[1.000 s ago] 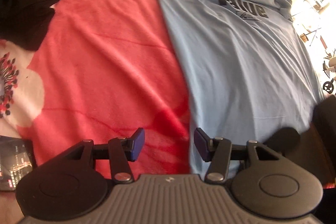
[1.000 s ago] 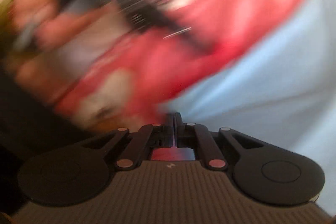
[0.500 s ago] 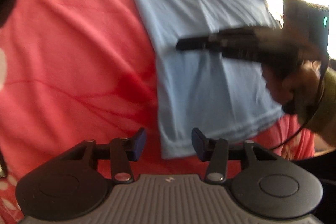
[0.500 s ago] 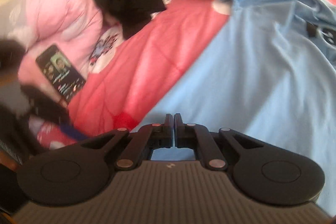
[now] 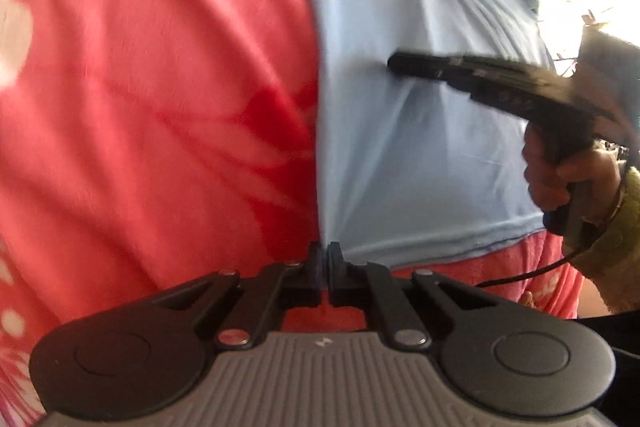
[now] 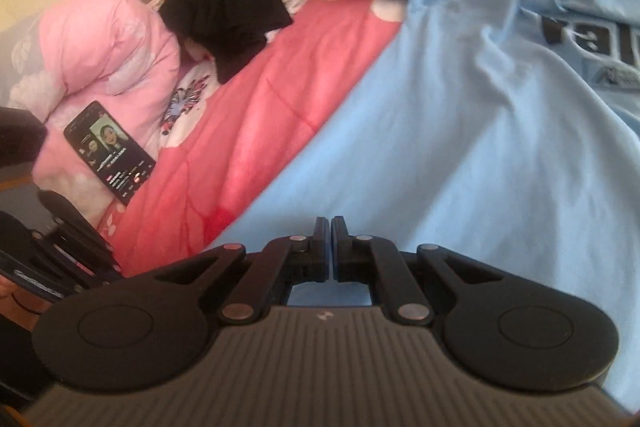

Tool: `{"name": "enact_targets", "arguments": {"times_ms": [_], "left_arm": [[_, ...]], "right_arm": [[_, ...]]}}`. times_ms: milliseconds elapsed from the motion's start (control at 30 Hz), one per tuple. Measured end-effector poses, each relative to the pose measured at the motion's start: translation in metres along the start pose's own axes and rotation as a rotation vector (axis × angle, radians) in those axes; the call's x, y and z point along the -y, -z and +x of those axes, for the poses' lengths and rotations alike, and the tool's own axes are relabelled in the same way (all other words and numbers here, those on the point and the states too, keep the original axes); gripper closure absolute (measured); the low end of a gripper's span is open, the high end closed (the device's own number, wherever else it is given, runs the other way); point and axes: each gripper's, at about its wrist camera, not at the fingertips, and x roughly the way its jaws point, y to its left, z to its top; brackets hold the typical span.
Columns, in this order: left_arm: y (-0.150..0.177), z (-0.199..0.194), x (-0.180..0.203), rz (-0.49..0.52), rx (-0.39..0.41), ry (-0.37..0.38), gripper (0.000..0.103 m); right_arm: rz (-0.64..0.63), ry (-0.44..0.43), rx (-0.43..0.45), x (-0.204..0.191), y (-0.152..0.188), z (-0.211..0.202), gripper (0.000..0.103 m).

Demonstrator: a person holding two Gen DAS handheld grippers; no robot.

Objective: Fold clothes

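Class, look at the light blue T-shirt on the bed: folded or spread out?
Folded lengthwise: the light blue T-shirt shows one straight doubled edge, with its printed lettering facing up.

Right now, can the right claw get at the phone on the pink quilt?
Probably yes. The phone lies uncovered on the pink quilt, and only open red blanket lies between it and the right claw. But that claw is shut and would have to open first.

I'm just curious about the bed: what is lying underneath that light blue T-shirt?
The light blue T-shirt lies spread on a red blanket that shows along its left side and below its hem. Whatever lies directly beneath the shirt's middle is covered and cannot be seen.
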Motion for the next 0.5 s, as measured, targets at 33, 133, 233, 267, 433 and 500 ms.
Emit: {"name": "enact_targets", "arguments": {"times_ms": [33,133,233,267,433,500], "left_arm": [[0.001,0.002,0.0,-0.005,-0.005,0.006,0.101],[0.001,0.006,-0.001,-0.021,-0.02,0.017,0.101],[0.003,0.009,-0.007,-0.05,-0.033,0.019,0.1],[0.003,0.009,-0.007,-0.048,-0.031,0.017,0.1],[0.007,0.008,-0.007,-0.014,-0.035,0.018,0.098],[0.008,0.004,-0.007,0.001,-0.043,0.022,0.092]], "right_arm": [[-0.031,-0.005,0.0,-0.006,-0.004,0.003,0.101],[-0.117,-0.019,-0.009,-0.022,-0.01,0.017,0.101],[-0.199,-0.032,-0.025,-0.038,-0.015,0.034,0.101],[-0.212,-0.052,-0.055,-0.042,-0.011,0.042,0.101],[-0.28,-0.227,-0.172,-0.074,0.019,0.045,0.101],[-0.267,-0.257,-0.193,-0.077,0.025,0.038,0.101]]}}
